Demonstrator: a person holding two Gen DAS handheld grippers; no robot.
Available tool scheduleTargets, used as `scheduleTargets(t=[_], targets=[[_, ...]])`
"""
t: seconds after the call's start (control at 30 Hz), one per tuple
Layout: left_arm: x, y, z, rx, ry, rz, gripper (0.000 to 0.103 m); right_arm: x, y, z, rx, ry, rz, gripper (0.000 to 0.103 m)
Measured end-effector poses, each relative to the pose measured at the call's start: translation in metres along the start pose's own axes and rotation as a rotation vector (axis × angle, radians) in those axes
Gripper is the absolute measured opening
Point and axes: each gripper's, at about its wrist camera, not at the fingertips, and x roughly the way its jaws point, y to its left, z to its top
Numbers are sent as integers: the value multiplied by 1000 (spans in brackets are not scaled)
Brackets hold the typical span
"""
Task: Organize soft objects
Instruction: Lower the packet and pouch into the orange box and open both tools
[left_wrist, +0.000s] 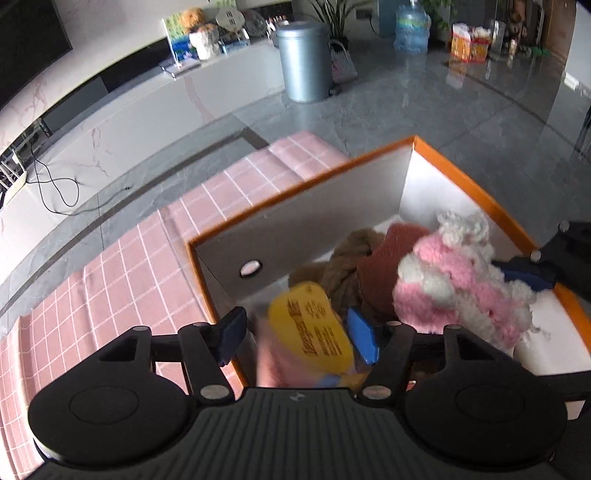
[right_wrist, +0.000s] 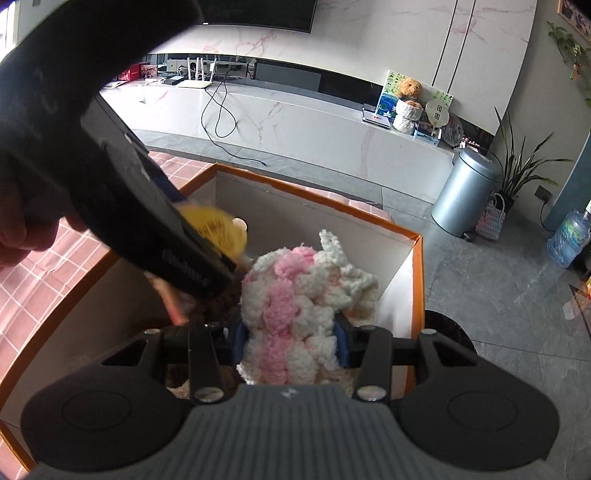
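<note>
Mid-stowing into the orange-rimmed box (left_wrist: 480, 192): right claw (right_wrist: 290, 341) clamped on pink-and-white knit (right_wrist: 295, 295), left claw (left_wrist: 299, 332) spread around yellow-labelled pack (left_wrist: 314, 328); next, releasing inside.

Motion-blurred yellow-labelled packet (left_wrist: 314, 332)

An open box (left_wrist: 306, 206) sits on a cloth-covered worktop (left_wrist: 122, 266), with the cloth showing to its left and far side. Inside the box lie a knitted piece (left_wrist: 454, 280) toward the right, a coiled rope (left_wrist: 347, 266) and a folded cloth (left_wrist: 384, 258) in the middle, and a labelled packet (left_wrist: 314, 325) nearest. On the floor beyond stands a bin (left_wrist: 304, 61), with a water bottle (left_wrist: 412, 27) to its right.
</note>
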Motion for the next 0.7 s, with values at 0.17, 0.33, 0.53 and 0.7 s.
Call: scheduleTargets(t=[0.17,0.33,0.53,0.7], targets=[[-15,7,1,-33,-41,-10,75,-2,5,3,-1,-7,14,45],[-38,25,-6,-113,-126,29,74,3,18,12,-20,-16,62,46],[-55,44,-18,-155,-152,24,74,32,35,18,-21,107,61,46],[-58,46,-28,-121,-158,41,74,49,34,21,53,176,88,45]])
